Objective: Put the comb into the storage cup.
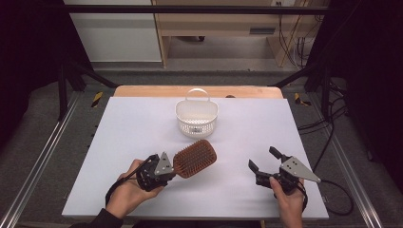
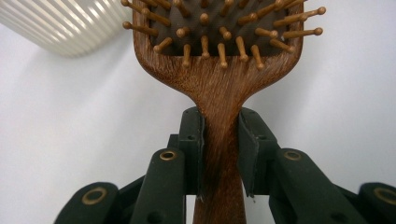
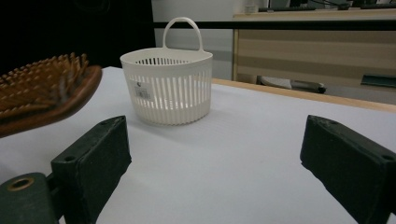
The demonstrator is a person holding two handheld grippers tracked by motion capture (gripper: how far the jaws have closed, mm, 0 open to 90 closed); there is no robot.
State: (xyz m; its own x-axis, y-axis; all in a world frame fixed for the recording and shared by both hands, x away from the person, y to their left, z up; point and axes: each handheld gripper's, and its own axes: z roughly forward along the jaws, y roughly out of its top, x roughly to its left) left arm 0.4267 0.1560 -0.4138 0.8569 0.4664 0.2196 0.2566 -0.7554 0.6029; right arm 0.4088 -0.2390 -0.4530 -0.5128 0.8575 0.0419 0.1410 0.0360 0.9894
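Spanning the scene, one white rectangular table (image 1: 142,142) carries one white slotted plastic basket with a loop handle (image 1: 196,118), standing upright near its far edge. One brown wooden paddle hairbrush (image 1: 195,158) is in my left gripper (image 1: 164,172), whose jaws are clamped on the handle (image 2: 219,154); it sits left of centre, on my side of the basket. Its long axis runs from my gripper up and rightward, head towards the basket, bristles facing up. My right gripper (image 1: 263,159), well apart, stands with jaws spread wide, holding nothing.
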